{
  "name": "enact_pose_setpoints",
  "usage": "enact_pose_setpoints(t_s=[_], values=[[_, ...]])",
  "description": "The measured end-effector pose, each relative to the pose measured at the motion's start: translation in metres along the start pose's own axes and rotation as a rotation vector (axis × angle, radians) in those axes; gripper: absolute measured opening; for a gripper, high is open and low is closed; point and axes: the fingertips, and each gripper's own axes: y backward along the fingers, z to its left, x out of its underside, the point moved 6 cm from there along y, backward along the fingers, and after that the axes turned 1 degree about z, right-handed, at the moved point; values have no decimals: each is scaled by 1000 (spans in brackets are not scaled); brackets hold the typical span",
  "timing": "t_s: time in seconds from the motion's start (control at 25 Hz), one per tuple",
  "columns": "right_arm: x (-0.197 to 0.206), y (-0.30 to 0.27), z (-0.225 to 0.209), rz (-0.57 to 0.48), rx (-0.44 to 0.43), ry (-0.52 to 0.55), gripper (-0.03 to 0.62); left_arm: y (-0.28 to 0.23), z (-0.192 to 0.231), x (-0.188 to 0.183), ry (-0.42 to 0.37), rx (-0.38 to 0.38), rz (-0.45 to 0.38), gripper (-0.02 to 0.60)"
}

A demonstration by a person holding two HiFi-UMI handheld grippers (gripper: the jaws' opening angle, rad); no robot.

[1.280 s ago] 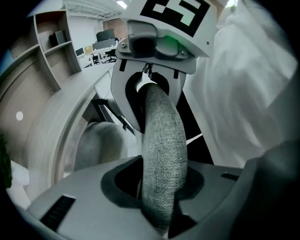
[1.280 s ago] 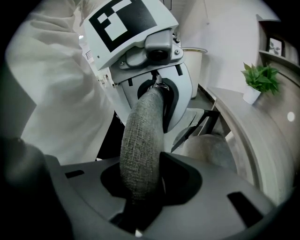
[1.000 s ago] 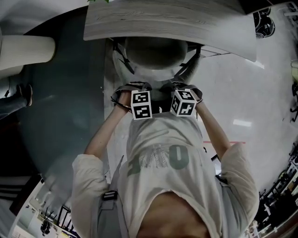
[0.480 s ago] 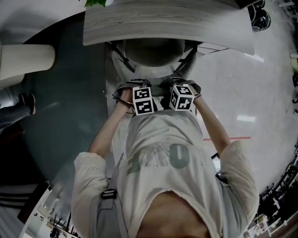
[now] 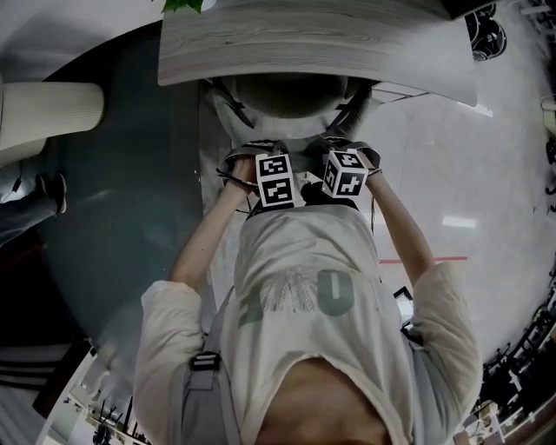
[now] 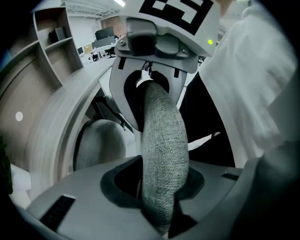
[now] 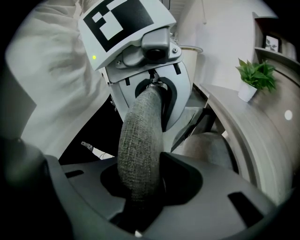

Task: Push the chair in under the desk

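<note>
Since the chair (image 5: pixel 291 102) lies at twelve o'clock from both grippers, its seat already partly beneath the bench (image 5: pixel 313 48), I judge the push runs straight ahead. Its backrest rim (image 6: pixel 161 140) spans nine to three. The left gripper (image 5: pixel 276 181) and right gripper (image 5: pixel 346 174) have fingers clenched on it side by side, equally near, pointing steeply down, forearms parallel.

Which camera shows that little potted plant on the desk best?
The right gripper view: the potted plant shows whole, green leaves in a white pot, on the desk. The head view catches only a few leaves at its top edge. The left gripper view doesn't show it clearly.
</note>
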Motion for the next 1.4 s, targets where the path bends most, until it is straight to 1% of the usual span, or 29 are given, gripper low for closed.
enact_pose_setpoints(t_s=[0.12, 0.48, 0.68, 0.96, 1.12, 1.2, 1.28, 1.4], values=[[3, -5, 5, 4, 1, 4, 121, -6, -6, 1, -6, 13, 3, 144], [4, -8, 8, 12, 7, 7, 127, -9, -8, 1, -12, 12, 6, 144], [3, -10, 10, 26, -10, 9, 132, -10, -10, 3, -18, 26, 8, 149], [3, -12, 12, 37, 1, 3, 132, -12, -12, 3, -29, 60, 17, 149], [3, -11, 12, 39, 4, 0, 135, -13, -13, 2, -32, 60, 6, 152], [4, -11, 12, 50, -21, -24, 150, -13, -13, 1, -35, 55, 3, 152], [3, -8, 11, 75, -49, -55, 190, -13, -13, 0, -35, 59, 0, 152], [-1, 3, 12, 103, -50, -66, 193, -7, -13, -2, -37, 75, -20, 158]])
